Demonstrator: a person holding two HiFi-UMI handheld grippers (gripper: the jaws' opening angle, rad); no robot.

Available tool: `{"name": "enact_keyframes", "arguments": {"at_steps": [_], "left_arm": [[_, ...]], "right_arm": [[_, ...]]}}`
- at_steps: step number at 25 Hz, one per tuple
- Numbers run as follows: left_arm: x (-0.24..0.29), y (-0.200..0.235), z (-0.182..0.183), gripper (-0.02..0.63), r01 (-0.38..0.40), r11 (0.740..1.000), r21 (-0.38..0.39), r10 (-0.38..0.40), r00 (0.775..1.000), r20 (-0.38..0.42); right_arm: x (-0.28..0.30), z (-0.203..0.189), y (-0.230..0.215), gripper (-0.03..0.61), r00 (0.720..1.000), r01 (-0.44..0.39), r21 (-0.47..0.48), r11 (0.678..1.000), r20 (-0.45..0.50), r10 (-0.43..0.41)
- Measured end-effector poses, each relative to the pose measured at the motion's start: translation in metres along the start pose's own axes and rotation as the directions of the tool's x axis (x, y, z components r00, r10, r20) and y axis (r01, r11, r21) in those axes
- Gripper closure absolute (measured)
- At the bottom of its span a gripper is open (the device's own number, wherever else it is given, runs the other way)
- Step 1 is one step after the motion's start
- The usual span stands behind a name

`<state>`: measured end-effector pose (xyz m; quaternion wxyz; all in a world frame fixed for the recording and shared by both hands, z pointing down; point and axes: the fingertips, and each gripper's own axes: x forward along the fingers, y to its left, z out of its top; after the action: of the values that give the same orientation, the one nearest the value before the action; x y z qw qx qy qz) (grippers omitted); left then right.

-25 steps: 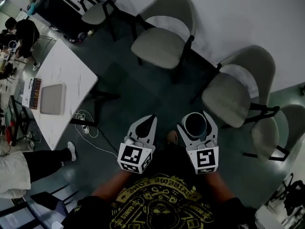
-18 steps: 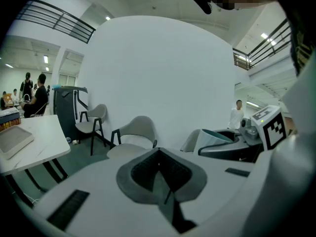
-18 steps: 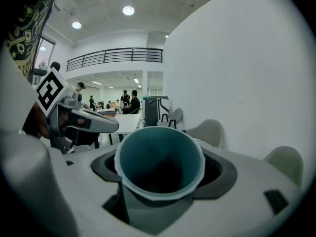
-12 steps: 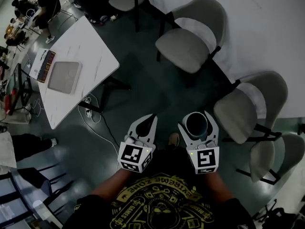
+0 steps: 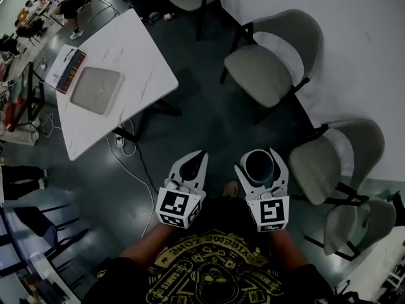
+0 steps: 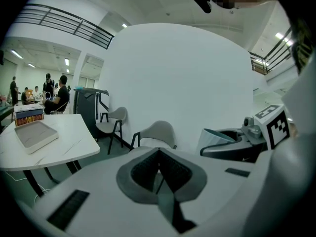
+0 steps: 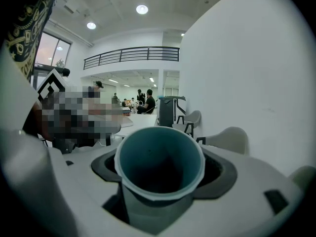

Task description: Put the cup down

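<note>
A teal cup stands upright between the jaws of my right gripper, which is shut on it; its empty inside fills the right gripper view. My left gripper is held level beside it, its jaws shut with nothing in them; the closed tips meet in the left gripper view, where the cup shows at the right. Both grippers are held in front of the person's body, high above the dark floor.
A white table with a grey tray and a box stands at the upper left. Grey chairs line the white wall on the right. Cables lie under the table. People sit at the far upper left.
The view has swung: table and chairs have slid to the right and down in the head view. Both grippers and the cup keep their places relative to the body.
</note>
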<state>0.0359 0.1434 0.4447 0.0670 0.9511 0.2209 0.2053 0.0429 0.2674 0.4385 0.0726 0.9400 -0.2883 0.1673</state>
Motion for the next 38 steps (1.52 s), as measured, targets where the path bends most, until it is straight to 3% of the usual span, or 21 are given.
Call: {"name": "enact_keyframes", "arguments": {"at_steps": [22,38], "left_arm": [[-0.019,0.146,0.023,0.618,-0.097,0.988,-0.119,0.106,0.992,0.072],[-0.073,0.265,0.037,0.618,-0.226,0.959,-0.17,0.249,0.96,0.128]], "right_arm": [[0.119,0.065,0.087,0.193,0.992,-0.127,-0.122,0.984,-0.02,0.126],[0.206,0.119,0.178,0.193,0.968,-0.248,-0.207,0.946,-0.007,0.252]]}}
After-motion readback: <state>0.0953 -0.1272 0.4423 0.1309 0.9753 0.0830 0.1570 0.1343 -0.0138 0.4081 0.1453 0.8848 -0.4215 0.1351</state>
